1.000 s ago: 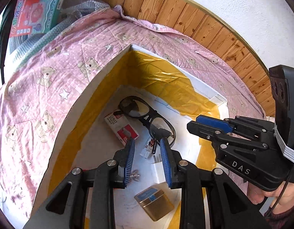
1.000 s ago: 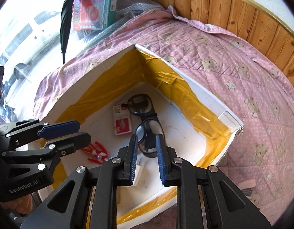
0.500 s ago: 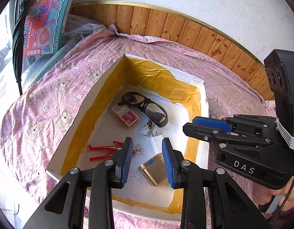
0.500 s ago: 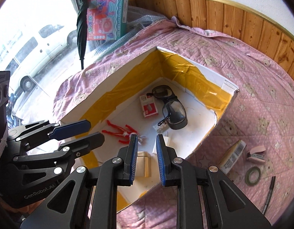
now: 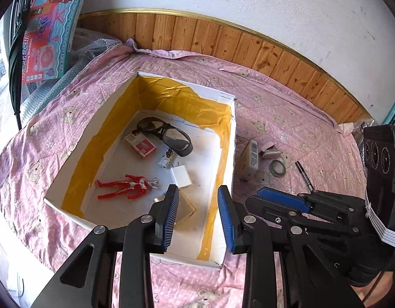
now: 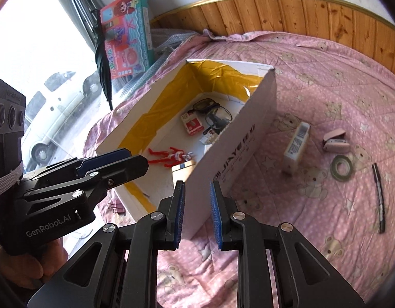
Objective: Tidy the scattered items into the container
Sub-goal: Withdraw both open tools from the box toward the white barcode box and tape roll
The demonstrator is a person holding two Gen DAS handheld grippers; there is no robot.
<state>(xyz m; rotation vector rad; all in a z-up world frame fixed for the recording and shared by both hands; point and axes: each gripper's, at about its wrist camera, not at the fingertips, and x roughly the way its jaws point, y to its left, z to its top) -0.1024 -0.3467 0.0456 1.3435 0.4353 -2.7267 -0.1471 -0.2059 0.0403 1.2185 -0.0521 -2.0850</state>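
1. The left gripper [image 5: 197,215] hangs above the near end of the box. Its two blue pads are spread apart, and it holds nothing.
2. The right gripper [image 6: 197,213] hangs over the box's near corner and the quilt beside it. Its pads are spread apart too, with nothing between them.
3. The white box [image 5: 229,154] sits on a pink quilt with little bears [image 5: 287,118]. Yellow tape lines the inside of its walls.
4. Some things lie inside the box. Dark glasses [image 5: 165,134] lie near the far end, and a small red and white packet [image 5: 140,145] lies just beside them.
5. A red toy figure [image 5: 127,186] lies flat on the box floor, nearer the grippers.
6. A little white square block [image 5: 181,177] lies near the figure's head. A gold tin [image 5: 186,209] sits between the left gripper's pads in the picture, down on the box floor.
7. Other things are outside the box, on the quilt to its right. A white carton with a barcode [image 6: 296,147] lies closest to the box wall.
8. A pink stapler [image 6: 336,141] sits past the carton. A roll of green tape [image 6: 341,167] lies flat near it.
9. A dark pen [image 6: 378,193] lies farthest right, well apart from the box.
10. A bright toy box [image 6: 128,33] leans up against the wall in the far corner, next to a folded black umbrella [image 6: 102,61].
11. A hand [image 6: 30,264] grips the left gripper's handle at the bottom left of the right wrist view.
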